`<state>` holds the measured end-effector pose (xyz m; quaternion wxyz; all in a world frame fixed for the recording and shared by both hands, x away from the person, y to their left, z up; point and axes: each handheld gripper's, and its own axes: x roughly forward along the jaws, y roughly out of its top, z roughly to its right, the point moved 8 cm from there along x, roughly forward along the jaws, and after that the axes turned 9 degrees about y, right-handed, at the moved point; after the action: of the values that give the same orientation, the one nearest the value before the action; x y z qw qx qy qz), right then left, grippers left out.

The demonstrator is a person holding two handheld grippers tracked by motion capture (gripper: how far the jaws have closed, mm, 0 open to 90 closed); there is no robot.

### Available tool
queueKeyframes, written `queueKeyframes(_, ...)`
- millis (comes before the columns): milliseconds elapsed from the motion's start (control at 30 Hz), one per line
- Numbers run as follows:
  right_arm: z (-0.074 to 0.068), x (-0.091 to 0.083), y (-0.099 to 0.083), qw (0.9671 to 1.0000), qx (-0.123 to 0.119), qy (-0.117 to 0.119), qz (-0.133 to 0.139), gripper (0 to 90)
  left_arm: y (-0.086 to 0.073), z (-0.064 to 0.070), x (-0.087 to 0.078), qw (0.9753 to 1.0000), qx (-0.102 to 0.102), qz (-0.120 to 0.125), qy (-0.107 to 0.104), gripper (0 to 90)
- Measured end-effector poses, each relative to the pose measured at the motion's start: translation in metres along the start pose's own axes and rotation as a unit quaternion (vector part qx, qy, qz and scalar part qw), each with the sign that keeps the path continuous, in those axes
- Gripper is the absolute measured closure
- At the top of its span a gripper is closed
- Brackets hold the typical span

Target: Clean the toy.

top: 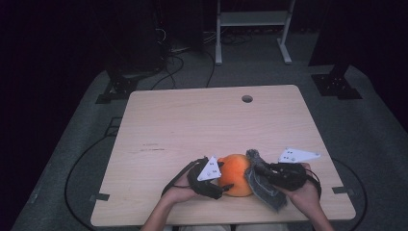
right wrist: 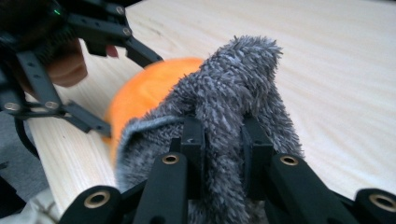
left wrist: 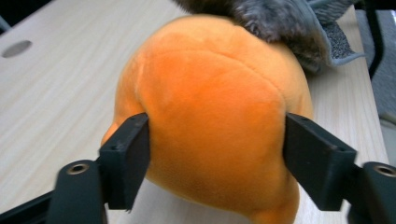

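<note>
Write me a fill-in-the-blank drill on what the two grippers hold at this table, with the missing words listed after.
1. The left gripper has its jaws on either side of a plush toy whose colour is ____.
2. The right gripper pinches a fuzzy cloth whose colour is ____.
3. In the high view, the cloth lies against the toy's ____ side.
4. The wooden table has a round ____ near its far edge.

Missing words: orange; grey; right; hole
</note>
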<state>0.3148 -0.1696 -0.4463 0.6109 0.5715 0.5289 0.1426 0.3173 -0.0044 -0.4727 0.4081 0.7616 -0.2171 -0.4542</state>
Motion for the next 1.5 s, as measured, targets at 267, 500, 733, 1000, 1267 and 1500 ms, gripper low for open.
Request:
queueKeyframes(267, -0.045, 0.015, 0.022, 0.9971, -0.073, 0.018, -0.013, 74.2, 0.015, 0.015, 0.002, 0.9989, 0.043, 0.012, 0.014, 28.0)
queueKeyframes(500, -0.016, 0.007, 0.004, 0.9994, -0.032, 0.006, -0.014, 74.4, 0.003, 0.009, 0.001, 0.9996, 0.027, -0.005, -0.001, 26.9)
queueKeyframes(733, -0.011, -0.004, 0.007, 0.9998, -0.015, 0.004, -0.013, 74.6, 0.009, 0.011, 0.002, 0.9998, 0.014, 0.011, -0.009, 27.1)
queueKeyframes(1000, -0.029, 0.015, 0.021, 0.9987, -0.045, 0.015, -0.019, 74.6, 0.006, 0.014, -0.006, 0.9989, 0.028, 0.011, -0.037, 22.9)
queueKeyframes(1267, -0.023, 0.015, 0.009, 0.9989, -0.033, 0.027, -0.019, 74.6, -0.002, 0.007, 0.001, 0.9997, 0.011, -0.017, -0.015, 22.5)
queueKeyframes(1500, -0.005, 0.008, -0.006, 0.9998, 0.005, 0.016, -0.011, 74.7, -0.003, 0.005, -0.002, 0.9994, -0.001, -0.014, -0.032, 16.9)
